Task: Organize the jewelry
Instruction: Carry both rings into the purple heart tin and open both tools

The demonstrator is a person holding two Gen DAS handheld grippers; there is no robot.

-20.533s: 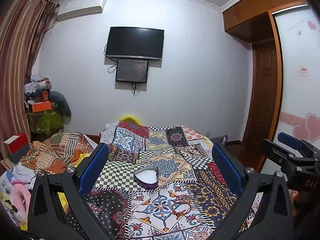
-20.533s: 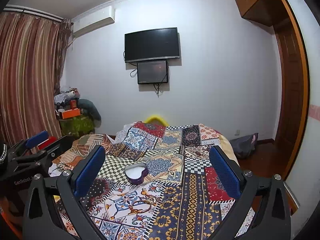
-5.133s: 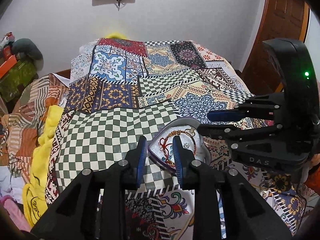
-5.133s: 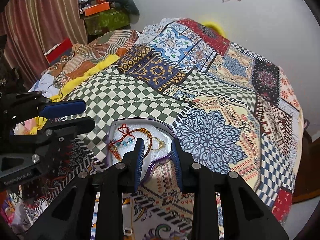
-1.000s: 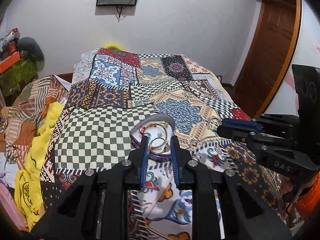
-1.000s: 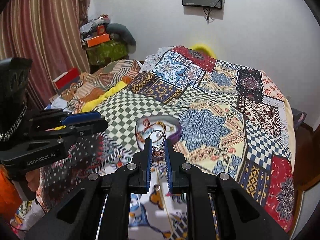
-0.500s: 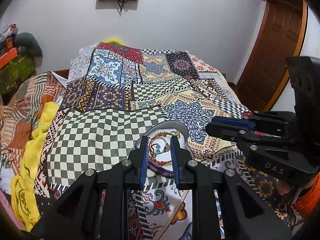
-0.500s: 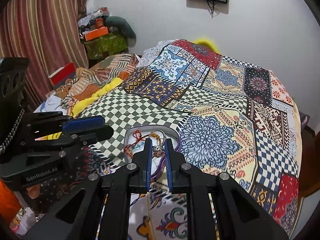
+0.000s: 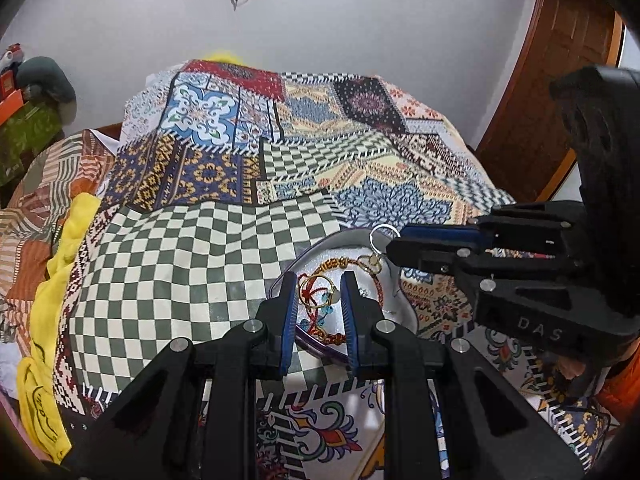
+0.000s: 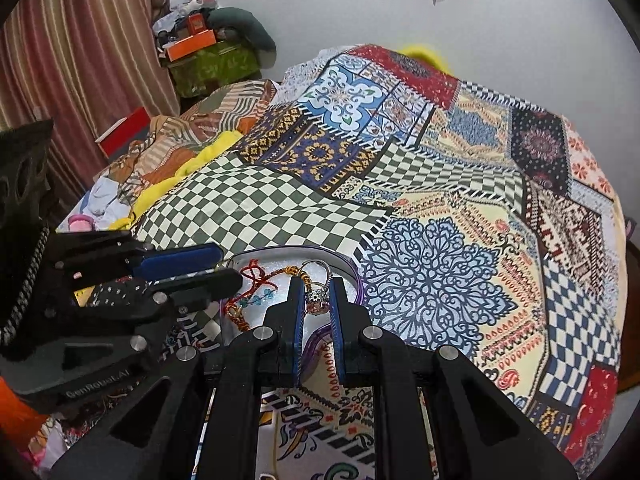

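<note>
A heart-shaped purple box (image 9: 320, 350) with a white lining lies on the patchwork bedspread; it also shows in the right wrist view (image 10: 357, 276). A red cord bracelet (image 9: 332, 334) and beaded jewelry (image 10: 256, 296) lie inside it. My left gripper (image 9: 319, 294) is shut on a gold ring (image 9: 316, 291) and holds it over the box. My right gripper (image 10: 317, 300) is shut on a silver ring (image 10: 318, 294) with a stone, also over the box. In the left wrist view the silver ring (image 9: 380, 234) shows at the right gripper's tip (image 9: 394, 246).
The patchwork bedspread (image 9: 240, 168) covers the bed. A yellow cloth (image 9: 44, 320) and striped bedding (image 10: 188, 136) lie at the left edge. A cluttered green box (image 10: 208, 60) stands by the curtain. A wooden door (image 9: 560, 80) is at the right.
Both grippers have moved down and closer to the heart-shaped box, each still carrying its ring. The box now sits right under the fingertips.
</note>
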